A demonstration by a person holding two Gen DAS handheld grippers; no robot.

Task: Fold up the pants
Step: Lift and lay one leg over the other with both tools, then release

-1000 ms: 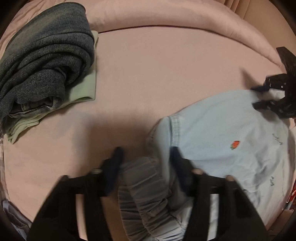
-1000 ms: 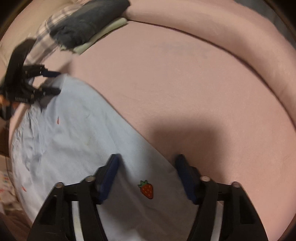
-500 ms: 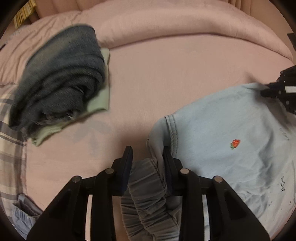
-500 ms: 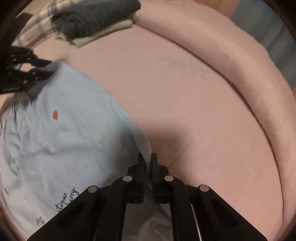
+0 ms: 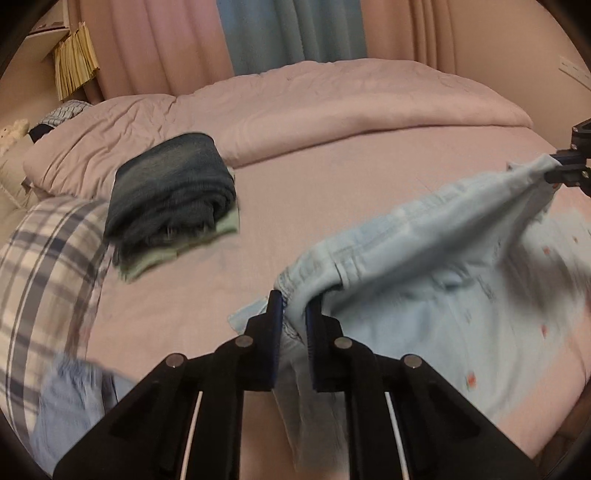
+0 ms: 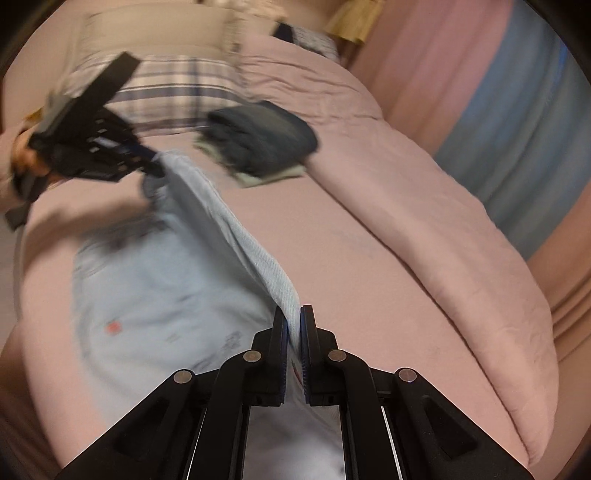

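Note:
The light blue pants [image 5: 436, 295] with small red strawberry prints lie on the pink bed [image 5: 332, 192], partly lifted. My left gripper [image 5: 294, 306] is shut on the gathered waistband end. My right gripper [image 6: 293, 319] is shut on the other end of the top edge [image 6: 229, 229]. The edge stretches taut between both grippers above the bed; the rest hangs blurred below. Each gripper shows in the other's view, the right one [image 5: 565, 168] and the left one [image 6: 110, 147].
A stack of folded dark jeans [image 5: 170, 188] on a pale green garment sits further back on the bed, also in the right wrist view [image 6: 262, 136]. A plaid cloth [image 5: 48, 266] lies at left. A rolled pink duvet [image 6: 424, 221] and curtains [image 5: 288, 33] lie beyond.
Both grippers closed on the pants and lifted the held edge off the bed. The edge is now pulled taut between them, and both cameras have tilted up.

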